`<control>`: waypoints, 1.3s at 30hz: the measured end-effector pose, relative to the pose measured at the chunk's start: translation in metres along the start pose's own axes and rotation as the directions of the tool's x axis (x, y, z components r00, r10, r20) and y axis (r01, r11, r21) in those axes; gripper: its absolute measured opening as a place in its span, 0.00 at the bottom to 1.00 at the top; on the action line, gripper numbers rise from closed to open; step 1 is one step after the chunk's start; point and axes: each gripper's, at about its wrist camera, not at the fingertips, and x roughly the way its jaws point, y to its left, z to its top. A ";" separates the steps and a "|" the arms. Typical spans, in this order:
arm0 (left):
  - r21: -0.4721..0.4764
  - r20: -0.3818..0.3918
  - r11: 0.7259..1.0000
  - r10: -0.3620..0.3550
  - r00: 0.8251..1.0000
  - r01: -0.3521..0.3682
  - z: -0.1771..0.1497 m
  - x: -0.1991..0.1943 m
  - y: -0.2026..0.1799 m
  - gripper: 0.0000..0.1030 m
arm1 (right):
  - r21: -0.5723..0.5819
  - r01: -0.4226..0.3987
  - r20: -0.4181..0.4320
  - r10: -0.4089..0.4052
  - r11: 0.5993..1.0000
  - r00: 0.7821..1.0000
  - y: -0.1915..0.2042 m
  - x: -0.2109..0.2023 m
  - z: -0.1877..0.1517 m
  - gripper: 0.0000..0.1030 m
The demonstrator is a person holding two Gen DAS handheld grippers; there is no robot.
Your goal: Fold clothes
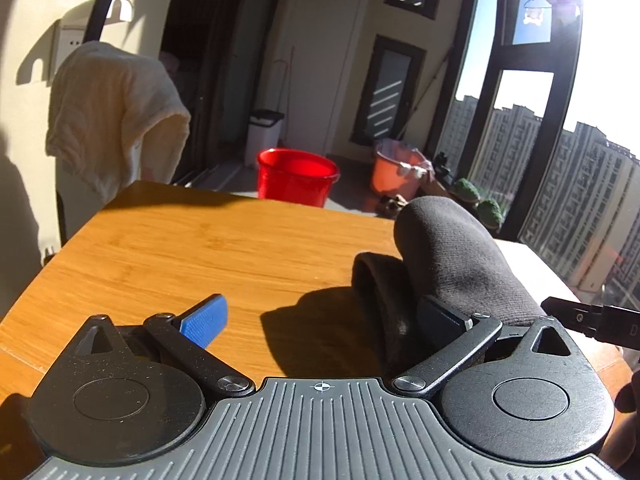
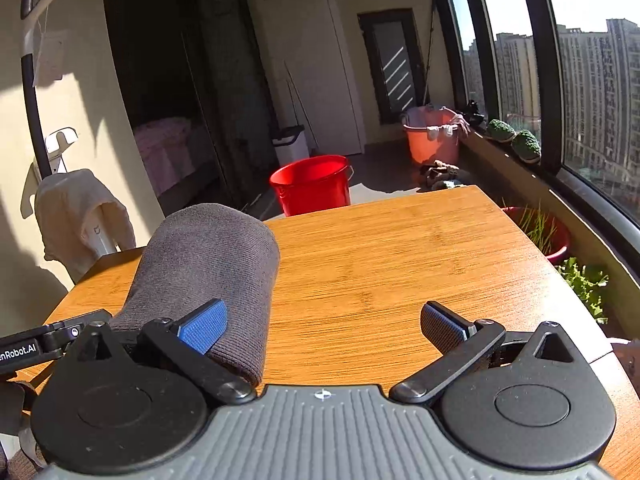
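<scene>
Both grippers hover over the wooden table [image 2: 400,248], jaws spread wide and holding nothing. The folded grey garment [image 2: 208,276] lies between them, just right of the left gripper [image 1: 324,320] and left of the right gripper [image 2: 324,326].

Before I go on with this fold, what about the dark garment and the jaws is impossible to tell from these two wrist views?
- Dark grey garment: its type and near end, left wrist view, hidden behind the left gripper body.
- Same garment, right wrist view: its lower edge, hidden under the right gripper.
- Whether either pad touches the cloth: unclear in both views, jaws spread.
</scene>
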 end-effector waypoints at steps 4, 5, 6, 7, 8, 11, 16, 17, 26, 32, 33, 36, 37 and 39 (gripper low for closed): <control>-0.019 -0.027 0.999 0.037 0.999 -0.037 -0.015 -0.026 0.001 1.00 | 0.054 0.062 -0.108 -0.056 0.997 0.993 -0.013 -0.015 -0.016 1.00; -0.004 -0.033 0.999 0.052 0.998 -0.052 -0.019 -0.032 -0.003 1.00 | 0.048 0.078 -0.121 -0.071 0.996 0.990 -0.012 -0.019 -0.019 1.00; 0.027 -0.044 0.998 0.066 0.997 -0.065 -0.023 -0.038 -0.010 1.00 | 0.038 0.086 -0.125 -0.081 0.996 0.989 -0.010 -0.023 -0.022 1.00; 0.059 -0.056 0.995 0.081 0.995 -0.078 -0.027 -0.043 -0.017 1.00 | 0.026 0.093 -0.129 -0.089 0.995 0.988 -0.008 -0.026 -0.025 1.00; 0.094 -0.071 0.992 0.094 0.993 -0.087 -0.031 -0.047 -0.024 1.00 | -0.005 0.109 -0.142 -0.109 0.994 0.984 -0.003 -0.028 -0.028 1.00; 0.177 -0.132 0.976 0.151 0.980 -0.127 -0.044 -0.054 -0.045 1.00 | -0.107 0.157 -0.181 -0.174 0.982 0.968 0.013 -0.031 -0.036 1.00; 0.169 -0.185 0.970 0.208 0.961 -0.177 -0.052 -0.055 -0.050 1.00 | -0.178 0.148 -0.202 -0.184 0.973 0.962 0.028 -0.041 -0.047 1.00; 0.169 -0.185 0.969 0.209 0.960 -0.179 -0.053 -0.055 -0.049 1.00 | -0.182 0.141 -0.203 -0.178 0.973 0.963 0.030 -0.042 -0.048 1.00; 0.165 -0.182 0.970 0.209 0.961 -0.180 -0.050 -0.054 -0.048 1.00 | -0.199 0.113 -0.195 -0.152 0.973 0.969 0.031 -0.045 -0.050 1.00; 0.164 -0.180 0.969 0.212 0.961 -0.183 -0.050 -0.053 -0.048 1.00 | -0.200 0.116 -0.192 -0.155 0.973 0.969 0.030 -0.045 -0.052 1.00; 0.163 -0.179 0.969 0.212 0.961 -0.184 -0.050 -0.053 -0.048 1.00 | -0.200 0.117 -0.192 -0.156 0.973 0.969 0.030 -0.045 -0.052 1.00; 0.162 -0.178 0.969 0.212 0.961 -0.184 -0.051 -0.054 -0.048 1.00 | -0.198 0.119 -0.191 -0.158 0.973 0.969 0.030 -0.045 -0.052 1.00; 0.162 -0.178 0.970 0.212 0.961 -0.184 -0.051 -0.054 -0.048 1.00 | -0.198 0.120 -0.190 -0.158 0.973 0.969 0.030 -0.045 -0.052 1.00; 0.162 -0.178 0.970 0.211 0.961 -0.183 -0.050 -0.054 -0.048 1.00 | -0.198 0.121 -0.190 -0.159 0.973 0.969 0.029 -0.045 -0.052 1.00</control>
